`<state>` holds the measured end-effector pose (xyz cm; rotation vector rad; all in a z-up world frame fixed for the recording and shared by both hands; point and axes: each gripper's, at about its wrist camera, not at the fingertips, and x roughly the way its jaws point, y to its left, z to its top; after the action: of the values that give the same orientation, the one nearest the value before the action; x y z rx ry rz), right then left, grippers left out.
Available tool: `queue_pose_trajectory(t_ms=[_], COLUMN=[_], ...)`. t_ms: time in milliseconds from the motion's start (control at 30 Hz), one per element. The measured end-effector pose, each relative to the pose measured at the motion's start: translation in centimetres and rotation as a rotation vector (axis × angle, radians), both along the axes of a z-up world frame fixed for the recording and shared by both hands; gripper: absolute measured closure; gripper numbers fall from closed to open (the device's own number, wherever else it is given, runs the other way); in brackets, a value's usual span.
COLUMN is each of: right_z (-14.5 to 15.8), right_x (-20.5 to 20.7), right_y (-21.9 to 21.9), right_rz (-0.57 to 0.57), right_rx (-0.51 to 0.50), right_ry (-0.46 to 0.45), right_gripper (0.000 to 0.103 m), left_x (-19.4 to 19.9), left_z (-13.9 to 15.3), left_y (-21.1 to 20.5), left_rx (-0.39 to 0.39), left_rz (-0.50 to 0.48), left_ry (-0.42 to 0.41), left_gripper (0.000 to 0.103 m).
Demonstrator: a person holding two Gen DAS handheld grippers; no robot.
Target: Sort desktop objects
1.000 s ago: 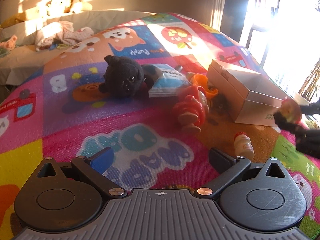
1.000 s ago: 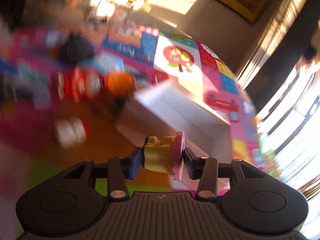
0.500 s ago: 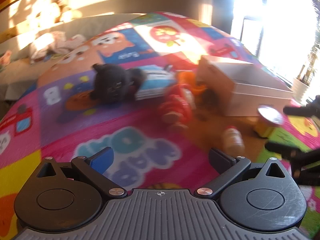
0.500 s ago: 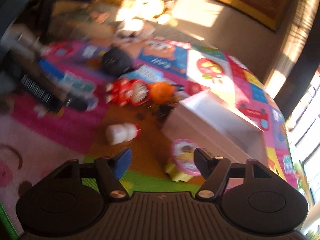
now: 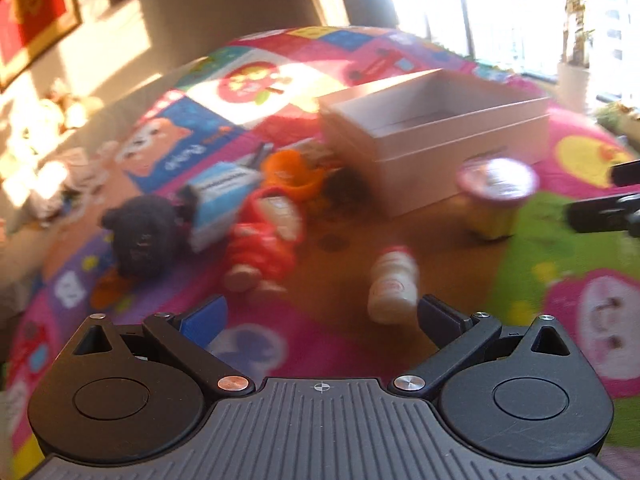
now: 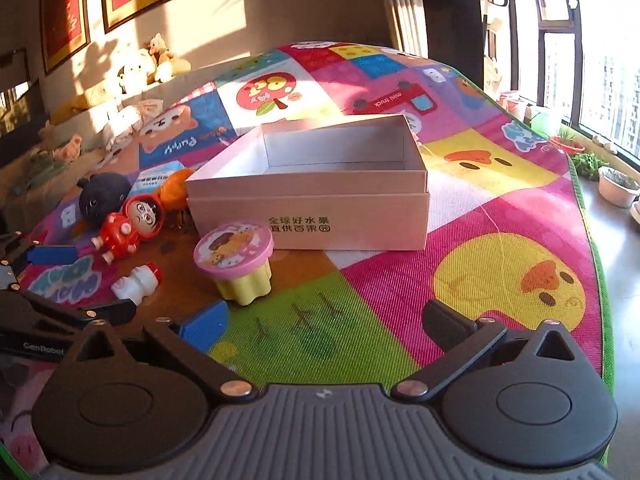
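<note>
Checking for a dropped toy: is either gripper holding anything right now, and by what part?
Nothing is held. The right gripper is opening with nothing between its fingers; the pink-lidded yellow cup stands free on the mat. The left gripper is open and empty.

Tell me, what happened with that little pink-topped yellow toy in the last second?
The right gripper let go of the pink-topped toy; it now stands on the mat beside the box, and the jaws are opening with nothing between them. The other toys stayed put.
</note>
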<state>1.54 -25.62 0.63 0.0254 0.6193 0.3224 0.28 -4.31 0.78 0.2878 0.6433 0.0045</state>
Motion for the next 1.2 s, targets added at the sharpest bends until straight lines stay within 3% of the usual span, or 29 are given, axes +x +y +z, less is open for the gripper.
queue_pose_trajectory(t_ms=[133, 233, 433, 700, 733, 833, 933, 1000, 1200], right_z=[-0.5, -0.8, -0.9, -0.9, -0.9, -0.9, -0.9, -0.8, -0.4], right_x=[0.5, 0.9, 0.8, 0.8, 0.7, 0.6, 0.6, 0.5, 0.0], right_y=[0.2, 0.2, 0.4, 0.8, 0.8, 0.8, 0.8, 0.8, 2.1], right_rz=[0.03, 0.044, 0.049, 0.06, 0.062, 0.065, 0.065, 0.068, 0.089], right_rx=[0.004, -0.003, -0.019, -0.061, -0.061, -0.06, -0.059, -0.058, -0.119], right_ry=[0.052, 0.101, 0.107, 0.106, 0.104, 0.101, 0.1, 0.098, 0.047], right_gripper=[0.0, 0.0, 0.0, 0.0, 0.0, 0.0, 0.0, 0.0, 0.0], left_x=[0.8, 0.8, -0.1, 1.1, 1.3, 1.7, 1.9, 1.7, -0.9], left_z=[0.2, 0.8, 1.7, 0.3, 0.2, -0.1, -0.3, -0.2, 0.0], left_y=[2.6, 4.0, 3.8, 0.2, 0.0, -0.2, 0.1, 0.2, 1.2], left_rx=[0.019, -0.022, -0.211, -0.167, -0.159, -0.155, -0.176, -0.187, -0.208], left_rz=[0.122, 0.144, -0.046, -0.148, -0.153, -0.167, -0.158, -0.158, -0.14], left_ry=[-0.004, -0.006, 0.027, 0.034, 0.03, 0.045, 0.055, 0.049, 0.049], left_gripper=[0.0, 0.0, 0.0, 0.001, 0.003, 0.031, 0.038, 0.053, 0.052])
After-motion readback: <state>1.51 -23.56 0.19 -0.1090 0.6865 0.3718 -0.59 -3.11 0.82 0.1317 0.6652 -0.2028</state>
